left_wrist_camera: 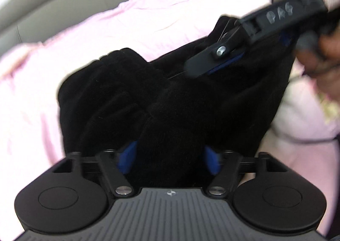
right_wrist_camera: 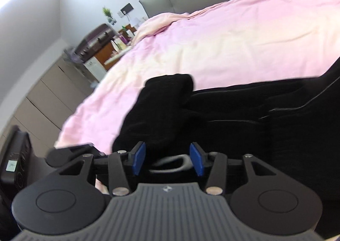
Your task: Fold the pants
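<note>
Looking at the black pants (left_wrist_camera: 170, 102), they sit bunched in a thick, lumpy heap on the pink bedspread (left_wrist_camera: 148, 17), so I'd say the fold is partway at best. The left gripper (left_wrist_camera: 169, 160) has its fingers spread wide with cloth bulging between them, not visibly pinched. The right gripper (right_wrist_camera: 167, 160), at the heap's right side, stands about half open over fabric. Squaring and flattening remain, I reckon.
</note>
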`<state>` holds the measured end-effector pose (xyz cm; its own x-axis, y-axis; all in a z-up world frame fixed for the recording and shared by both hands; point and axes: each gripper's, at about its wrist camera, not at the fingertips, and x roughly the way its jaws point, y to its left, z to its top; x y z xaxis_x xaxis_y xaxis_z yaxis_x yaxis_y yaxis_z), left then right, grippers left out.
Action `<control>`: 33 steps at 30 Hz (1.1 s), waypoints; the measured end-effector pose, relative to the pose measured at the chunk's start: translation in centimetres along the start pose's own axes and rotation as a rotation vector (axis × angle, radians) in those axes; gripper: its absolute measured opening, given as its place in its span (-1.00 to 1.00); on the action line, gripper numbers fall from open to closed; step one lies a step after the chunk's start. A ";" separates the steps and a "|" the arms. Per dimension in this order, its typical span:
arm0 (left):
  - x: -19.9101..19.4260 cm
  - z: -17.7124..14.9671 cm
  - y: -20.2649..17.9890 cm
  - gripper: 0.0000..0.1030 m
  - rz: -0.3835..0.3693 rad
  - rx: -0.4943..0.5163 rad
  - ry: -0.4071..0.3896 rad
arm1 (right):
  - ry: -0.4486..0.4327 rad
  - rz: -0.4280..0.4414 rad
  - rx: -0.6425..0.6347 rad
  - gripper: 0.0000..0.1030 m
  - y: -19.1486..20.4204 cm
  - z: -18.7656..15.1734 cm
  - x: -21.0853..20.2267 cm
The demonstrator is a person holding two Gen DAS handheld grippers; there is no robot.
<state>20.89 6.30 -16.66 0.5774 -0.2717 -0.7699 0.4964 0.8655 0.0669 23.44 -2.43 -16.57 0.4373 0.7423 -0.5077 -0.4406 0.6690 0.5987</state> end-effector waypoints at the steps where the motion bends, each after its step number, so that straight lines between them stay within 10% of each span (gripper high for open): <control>1: 0.1 0.1 0.5 0.64 -0.033 -0.035 -0.001 | 0.010 0.036 0.014 -0.09 0.1 0.0 0.4; 10: -0.8 1.1 4.1 0.37 -0.067 -0.147 -0.002 | 0.085 -0.010 -0.004 -0.06 1.7 -1.4 2.3; 14: -3.9 0.8 8.7 0.68 -0.033 -0.379 -0.102 | 0.103 0.026 0.099 -0.07 0.2 -2.0 2.9; 19: -2.2 -1.0 13.6 0.69 0.014 -0.645 -0.031 | 0.103 0.105 0.103 -0.81 0.8 -2.1 3.0; 23: -1.1 -2.2 14.6 0.57 0.016 -0.728 0.012 | 0.030 0.205 0.086 -0.85 2.2 -0.1 -0.8; 33: 1.4 -3.3 11.5 0.72 -0.023 -0.667 0.116 | 0.211 -0.087 0.108 -0.78 -1.9 -3.3 2.7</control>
<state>25.30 17.26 -19.06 0.4796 -0.2784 -0.8321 -0.0199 0.9446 -0.3275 22.84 -1.59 -21.12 0.2913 0.6811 -0.6718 -0.3166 0.7313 0.6041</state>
